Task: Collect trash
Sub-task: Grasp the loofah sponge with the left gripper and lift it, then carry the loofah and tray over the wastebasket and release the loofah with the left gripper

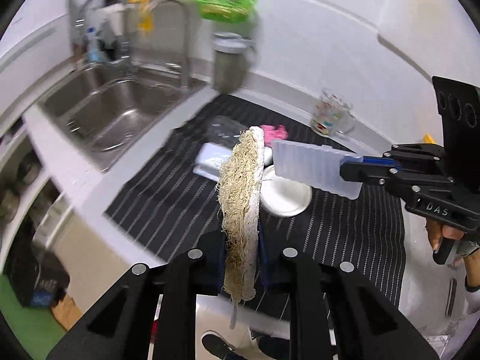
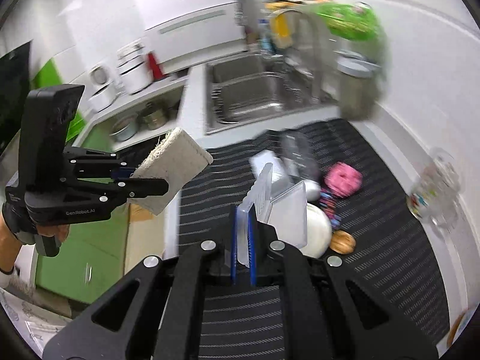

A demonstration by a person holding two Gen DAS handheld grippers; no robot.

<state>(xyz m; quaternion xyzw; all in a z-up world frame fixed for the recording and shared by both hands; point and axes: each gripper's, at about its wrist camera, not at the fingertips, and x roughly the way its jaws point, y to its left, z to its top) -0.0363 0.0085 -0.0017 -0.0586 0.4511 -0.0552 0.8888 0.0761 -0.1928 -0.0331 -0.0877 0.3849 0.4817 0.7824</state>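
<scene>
My left gripper [image 1: 241, 258] is shut on a flat loofah scrub pad [image 1: 241, 198], fibrous on one side and white on the other, held upright above the striped mat [image 1: 168, 198]. It also shows in the right wrist view [image 2: 172, 171], out past the counter's left edge. My right gripper [image 2: 243, 258] is shut on a clear ribbed plastic box [image 2: 264, 192] with an open lid; it also shows in the left wrist view [image 1: 315, 165], held over a white bowl [image 1: 285, 199]. On the mat lie a pink wrapper [image 2: 343, 178], a white packet [image 1: 210, 159] and a clear bag [image 1: 223, 127].
A steel double sink [image 1: 111, 105] with taps lies left of the mat. A patterned glass mug [image 1: 330, 117] stands by the back wall. A small brown bun-like thing [image 2: 342, 241] lies beside the bowl. A hanging green bag [image 1: 225, 6] and grey canister [image 1: 229, 63] are behind.
</scene>
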